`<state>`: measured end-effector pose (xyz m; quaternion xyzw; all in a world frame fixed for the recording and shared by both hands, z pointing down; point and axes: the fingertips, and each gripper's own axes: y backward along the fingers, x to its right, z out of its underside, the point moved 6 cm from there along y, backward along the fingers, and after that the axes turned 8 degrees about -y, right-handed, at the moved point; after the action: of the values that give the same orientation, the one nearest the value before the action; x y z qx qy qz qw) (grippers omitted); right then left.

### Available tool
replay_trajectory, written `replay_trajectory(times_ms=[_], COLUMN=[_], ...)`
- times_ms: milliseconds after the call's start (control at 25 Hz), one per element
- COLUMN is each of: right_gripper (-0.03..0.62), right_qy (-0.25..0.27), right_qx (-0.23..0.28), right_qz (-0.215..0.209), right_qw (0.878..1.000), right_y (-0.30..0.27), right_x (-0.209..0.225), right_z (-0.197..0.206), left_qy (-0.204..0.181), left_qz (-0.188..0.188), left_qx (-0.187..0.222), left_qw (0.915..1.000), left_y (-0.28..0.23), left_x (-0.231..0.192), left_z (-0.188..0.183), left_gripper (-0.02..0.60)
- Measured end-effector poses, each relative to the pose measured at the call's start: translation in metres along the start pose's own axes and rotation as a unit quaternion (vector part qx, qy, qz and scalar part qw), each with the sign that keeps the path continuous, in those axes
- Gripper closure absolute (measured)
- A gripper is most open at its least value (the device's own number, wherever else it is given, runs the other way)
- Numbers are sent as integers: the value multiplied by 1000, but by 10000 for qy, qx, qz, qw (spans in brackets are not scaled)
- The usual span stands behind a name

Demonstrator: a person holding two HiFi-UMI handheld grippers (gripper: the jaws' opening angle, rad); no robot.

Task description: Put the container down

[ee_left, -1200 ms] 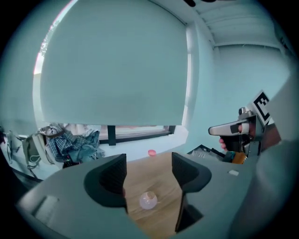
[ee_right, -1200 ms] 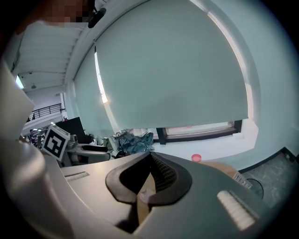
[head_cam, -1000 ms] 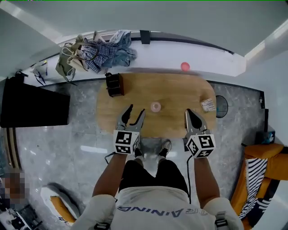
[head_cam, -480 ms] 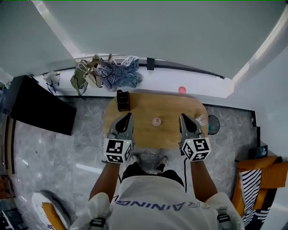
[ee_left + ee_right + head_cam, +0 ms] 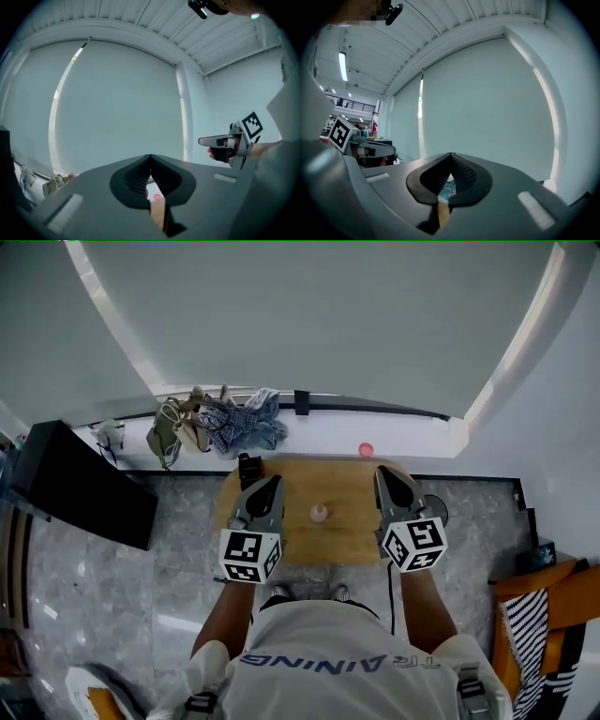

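A small pink container (image 5: pixel 319 513) stands upright in the middle of the wooden table (image 5: pixel 347 535), with nothing touching it. Held high above the table's left side, my left gripper (image 5: pixel 272 481) is shut and empty; in the left gripper view its jaws (image 5: pixel 150 160) meet tip to tip. My right gripper (image 5: pixel 382 472) is raised over the table's right side, also shut on nothing, its jaws (image 5: pixel 451 157) touching in the right gripper view. Both gripper views look up at a pale wall, and each shows the other gripper (image 5: pixel 225 140) (image 5: pixel 370 151) beside it.
A black box (image 5: pixel 247 468) stands at the table's far left corner. Clothes and bags (image 5: pixel 220 420) lie along the wall ledge, with a pink ball (image 5: pixel 366 449) further right. A black panel (image 5: pixel 80 486) is at the left, an orange striped chair (image 5: pixel 544 615) at the right.
My left gripper's jaws went from open to shut. Both grippers rose and drew away from the table, which now looks smaller. The container stayed where it stood.
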<state>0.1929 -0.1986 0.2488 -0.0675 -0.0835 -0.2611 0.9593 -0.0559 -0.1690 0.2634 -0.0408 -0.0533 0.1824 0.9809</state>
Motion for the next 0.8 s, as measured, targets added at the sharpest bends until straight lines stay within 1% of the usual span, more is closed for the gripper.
replay_trajectory(times_ms=[320,640,800], right_gripper=[582,580,582], right_qy=[79,148,168], right_qx=[-72,-134,-159], right_qz=[-65,-130,-128], right_qw=[9999,9997,9996], right_y=[-2,-13,-17], right_x=[-6,-14,-17], right_z=[1,-1,1], left_qy=[44,70,76], left_qz=[96,50,96], left_qx=[2,12,7], left_qw=[9999,10000,9999], left_y=[-5,-3,-3], left_x=[0,-9,-12], left_z=[-1,-1,1], left_gripper=[580,580,580])
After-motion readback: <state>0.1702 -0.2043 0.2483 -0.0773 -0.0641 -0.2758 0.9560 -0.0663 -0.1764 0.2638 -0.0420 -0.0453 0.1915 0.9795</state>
